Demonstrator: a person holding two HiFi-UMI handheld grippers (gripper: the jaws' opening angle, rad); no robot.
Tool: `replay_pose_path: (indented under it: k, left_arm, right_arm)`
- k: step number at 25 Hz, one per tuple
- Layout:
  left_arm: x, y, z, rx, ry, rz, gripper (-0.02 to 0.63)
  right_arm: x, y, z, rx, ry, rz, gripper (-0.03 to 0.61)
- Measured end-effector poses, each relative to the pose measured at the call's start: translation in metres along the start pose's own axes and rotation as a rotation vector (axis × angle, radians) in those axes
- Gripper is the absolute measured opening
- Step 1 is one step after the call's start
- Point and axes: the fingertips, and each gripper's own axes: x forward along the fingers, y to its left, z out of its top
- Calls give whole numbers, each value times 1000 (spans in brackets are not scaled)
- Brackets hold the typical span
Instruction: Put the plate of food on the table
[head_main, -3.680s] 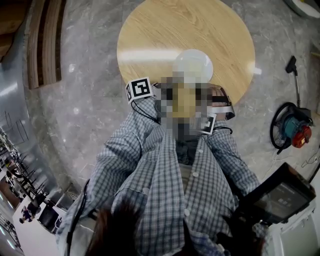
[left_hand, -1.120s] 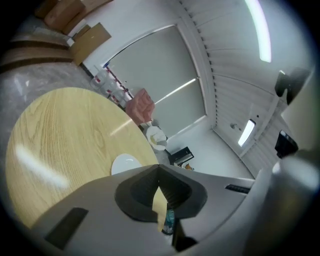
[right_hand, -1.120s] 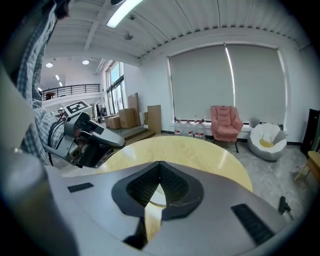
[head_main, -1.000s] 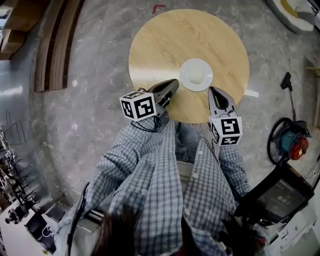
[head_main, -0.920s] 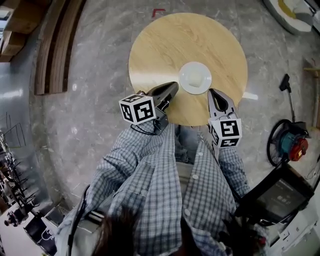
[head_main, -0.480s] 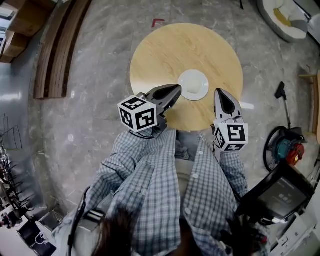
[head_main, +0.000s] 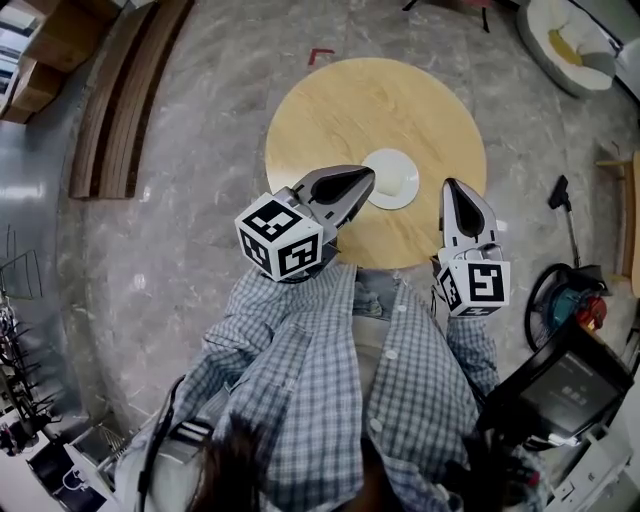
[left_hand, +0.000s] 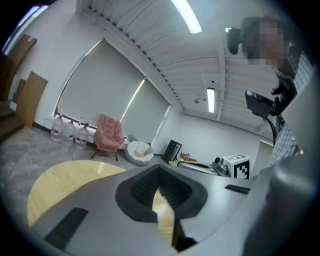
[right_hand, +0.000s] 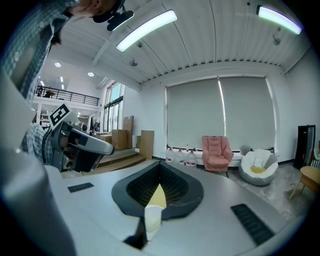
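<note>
We see our left tool pinched closed and empty, just left of the plate | plate sits on the round desk, between both tools, held by neither | our right tool closed, empty, just right of it

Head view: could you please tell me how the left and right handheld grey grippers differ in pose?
The left grey gripper slants toward the picture's upper right, its tip at the white round plate's left edge; the right grey gripper points nearly straight up, clear of that plate. The left's marker cube shows three faces, the right's mostly one. Both have fingers shut and empty, above the round wooden table's near edge.
</note>
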Motion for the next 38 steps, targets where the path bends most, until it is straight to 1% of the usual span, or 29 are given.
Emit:
replay_pose_path:
  k: [1,3,6,10,16,19,25,38]
  left_arm:
    - [1,-3,0,22,5,1,8]
    - [5,-8,-1,34,8,-8,8]
    - [7,-12,-3,15,7,-28,8]
    - [8,-10,-5,-16,1,-40,8]
    - [6,-10,-5,-38,-3,-31,8]
    - [5,-11,-6,-43,-4,-29,8]
    - [2,-8,-9,-53,0,-21,8]
    - [13,-6,-5,-75,3,-30,8]
  right_arm:
    - [0,1,3,-15,-4,4,6]
    - [-1,2,9,-32,-14,13,6]
    - [0,5,11,-35,-19,20,6]
    - [1,7,5,-26,-6,23,6]
    - [1,8,2,-30,11,36,6]
    - [1,10,0,-47,23,45,6]
    - [4,16,-5,-45,39,53,6]
    - [6,6,-11,-58,71,48,6]
